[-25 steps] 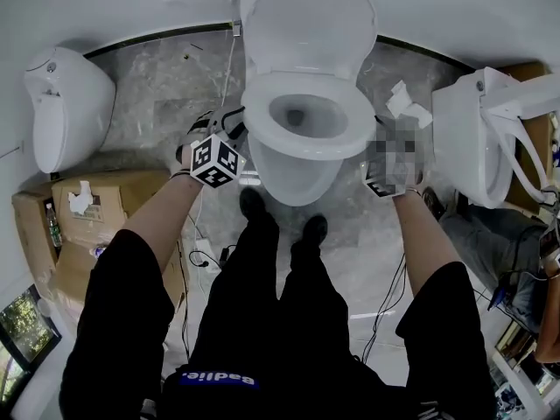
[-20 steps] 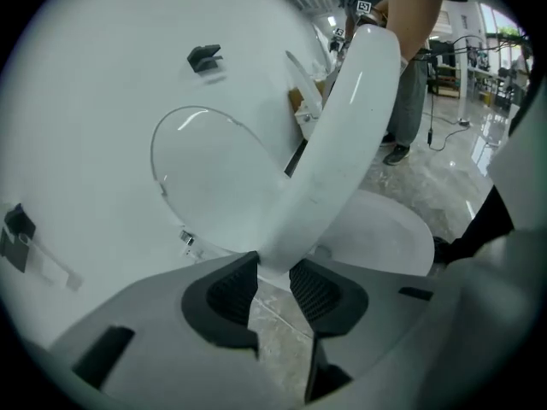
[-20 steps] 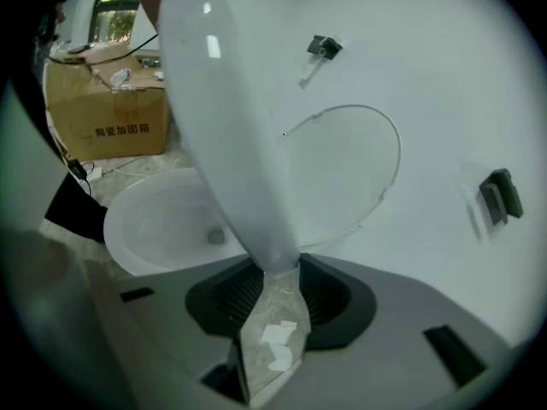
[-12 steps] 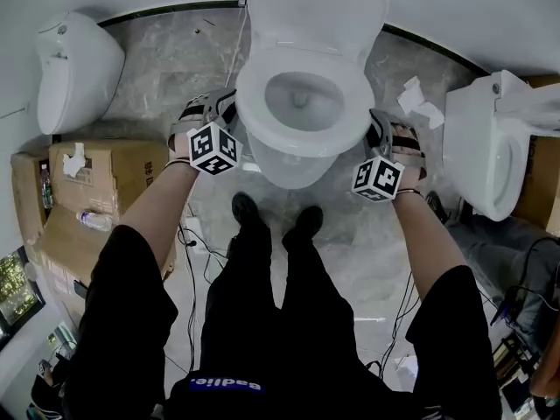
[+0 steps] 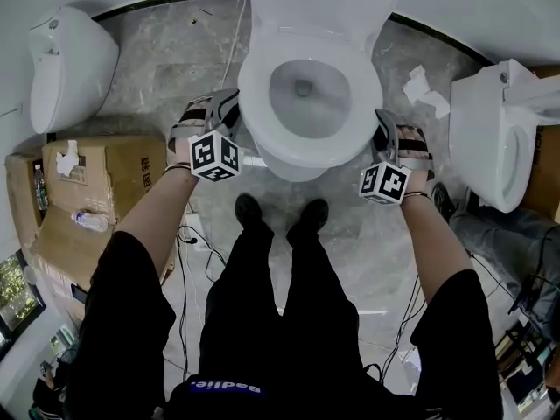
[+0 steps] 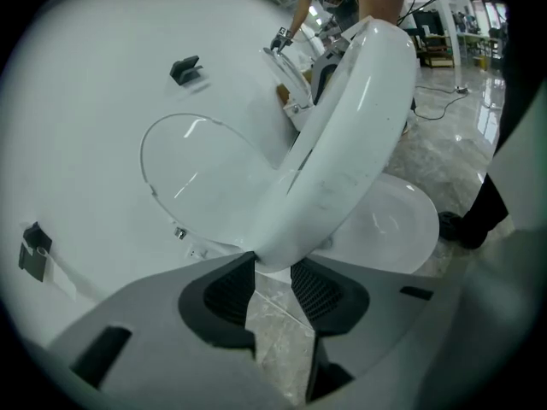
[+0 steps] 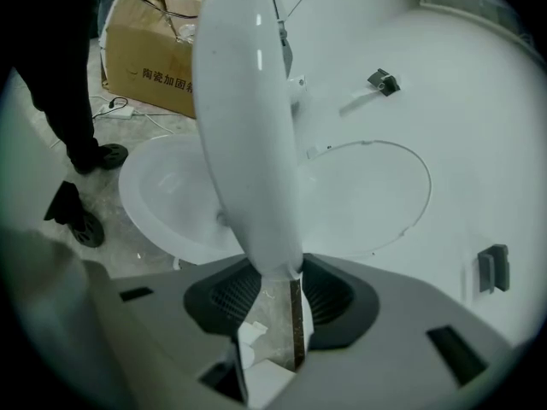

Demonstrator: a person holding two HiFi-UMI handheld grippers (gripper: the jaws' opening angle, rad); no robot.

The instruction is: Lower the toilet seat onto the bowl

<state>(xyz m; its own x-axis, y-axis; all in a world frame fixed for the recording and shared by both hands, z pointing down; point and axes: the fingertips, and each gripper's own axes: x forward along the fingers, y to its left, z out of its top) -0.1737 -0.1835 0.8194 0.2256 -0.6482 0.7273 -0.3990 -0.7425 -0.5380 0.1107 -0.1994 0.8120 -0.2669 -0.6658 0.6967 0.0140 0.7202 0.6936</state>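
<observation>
The person is gripping the white toilet seat [image 5: 255, 94] from both sides. The left tool [image 6: 272, 273] is clamping the rim on the person's left and the right tool [image 7: 280, 287] is clamping the opposite rim. In each, the rim is filling the gap between the ribbed pads, though both sets of jaws have just been opening slightly. The seat is hanging tilted above the toilet bowl [image 6: 389, 225], not yet lying on it, while the lid [image 5: 315, 7] is standing raised behind.

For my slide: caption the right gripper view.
Right gripper, jaws just opening slightly, holds the tilted toilet seat above the bowl.
</observation>
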